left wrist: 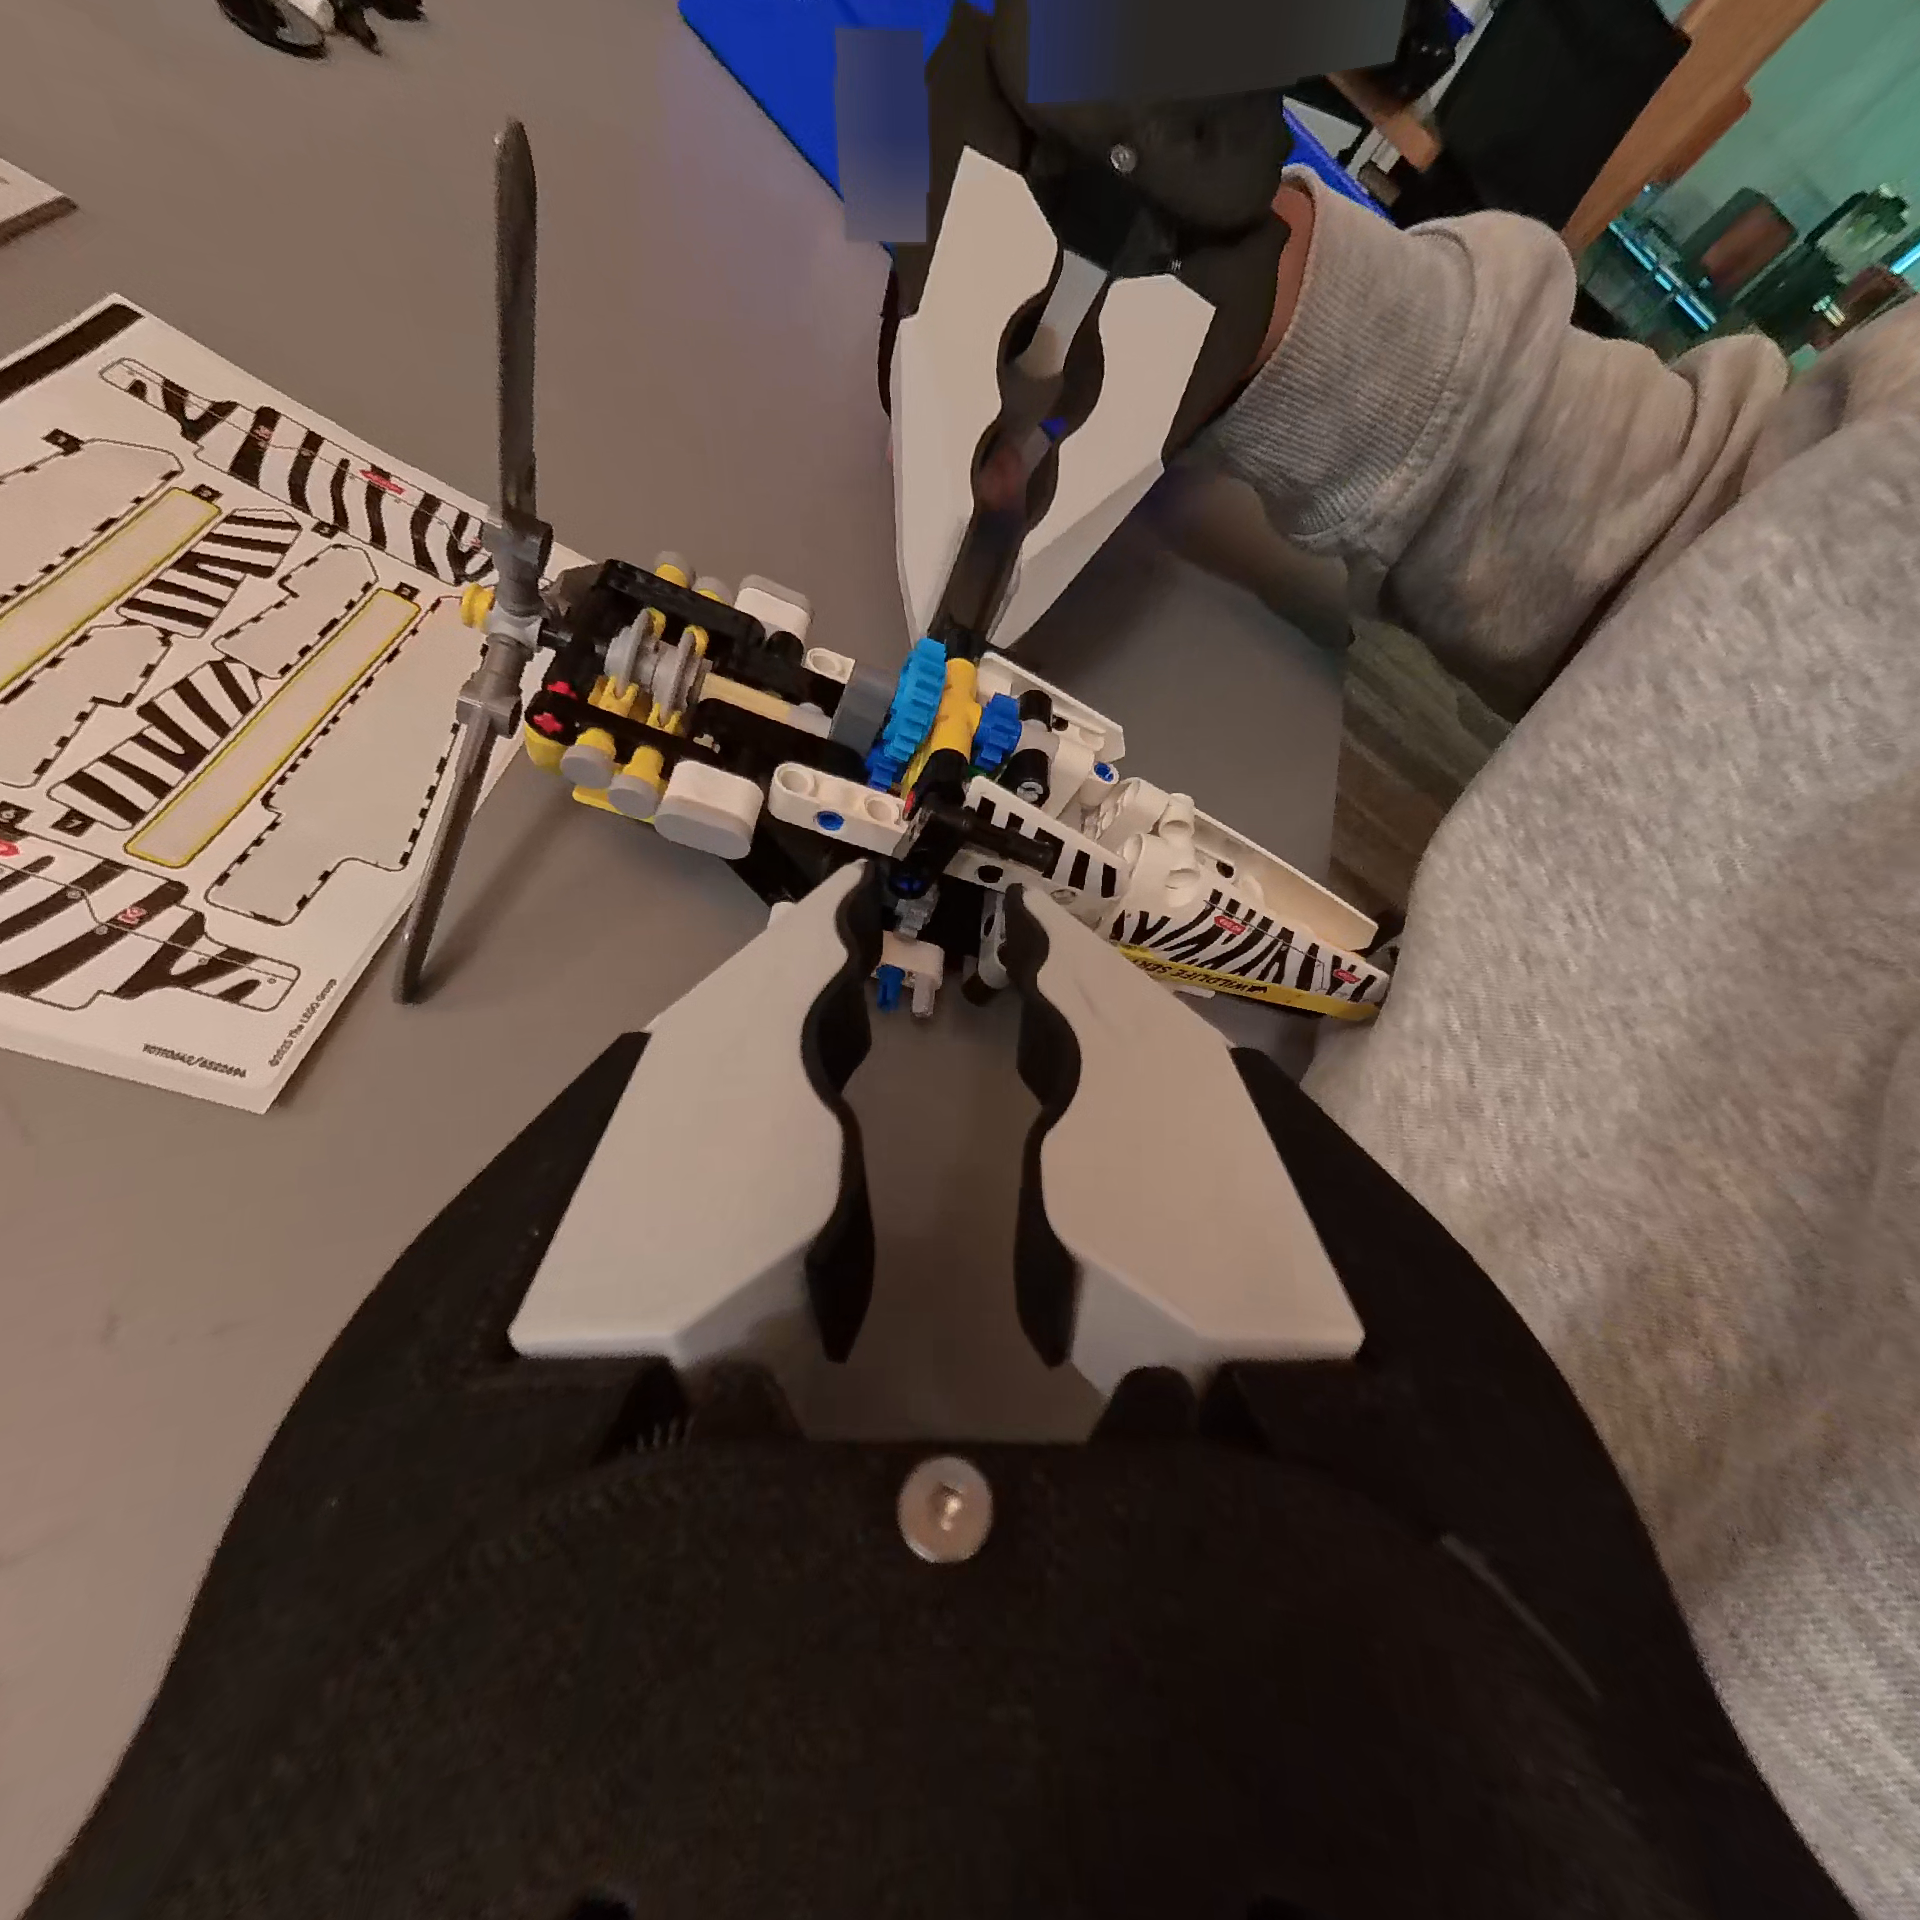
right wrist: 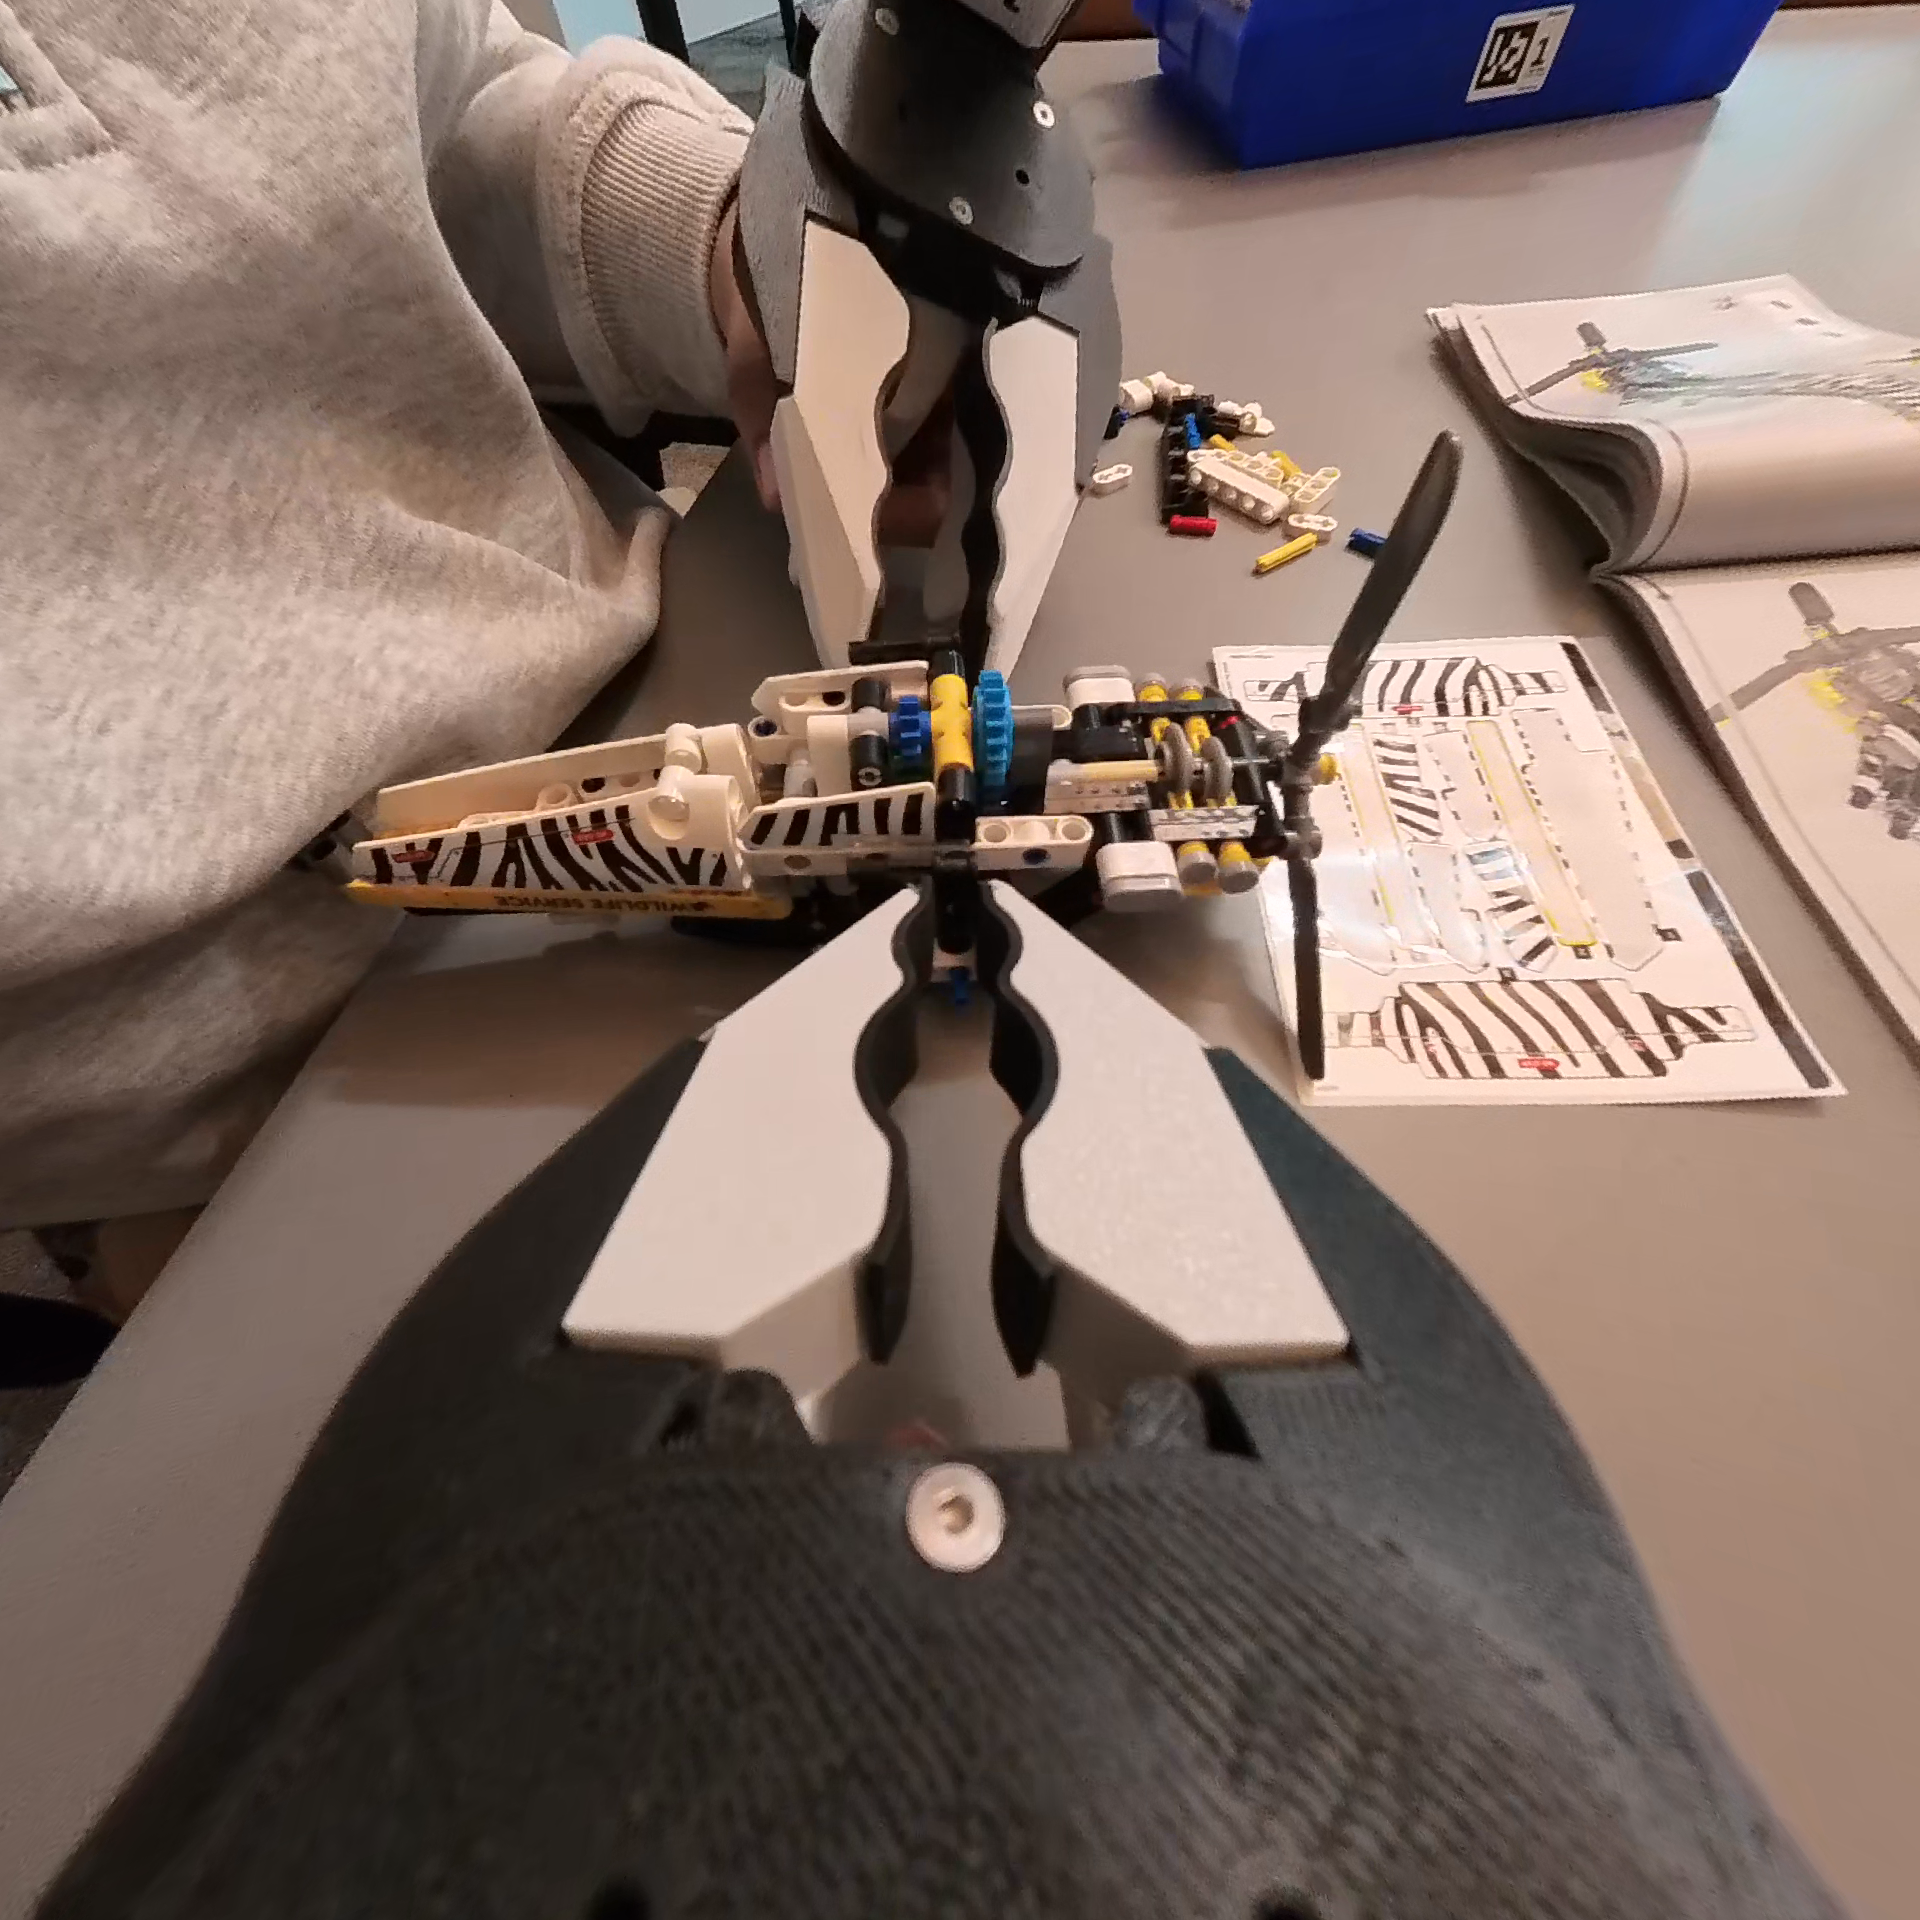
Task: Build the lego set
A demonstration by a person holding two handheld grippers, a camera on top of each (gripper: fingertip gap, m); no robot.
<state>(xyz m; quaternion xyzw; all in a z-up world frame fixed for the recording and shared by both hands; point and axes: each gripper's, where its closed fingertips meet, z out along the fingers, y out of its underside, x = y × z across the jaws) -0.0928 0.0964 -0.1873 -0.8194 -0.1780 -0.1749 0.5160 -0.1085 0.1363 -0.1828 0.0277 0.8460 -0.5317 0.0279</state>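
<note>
While both hand-held grippers [left wrist: 940, 914] [right wrist: 961, 914] clamp lego helicopter [right wrist: 831, 800], sticker sheet [right wrist: 1507, 862] lies beside rotor [right wrist: 1340, 717]

The lego helicopter [right wrist: 914, 790] is white, black and yellow with zebra-striped panels, blue gears [right wrist: 992, 743] and dark grey rotor blades [right wrist: 1340, 727]. The sticker sheet [right wrist: 1507, 862] carries zebra stripes; the tabletop [right wrist: 1455, 1299] is grey, the bin [right wrist: 1434, 73] blue.

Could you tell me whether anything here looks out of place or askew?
Nothing looks damaged or spilled. The model lies between both grippers, its rotor resting on the sticker sheet; loose parts lie scattered behind.
</note>
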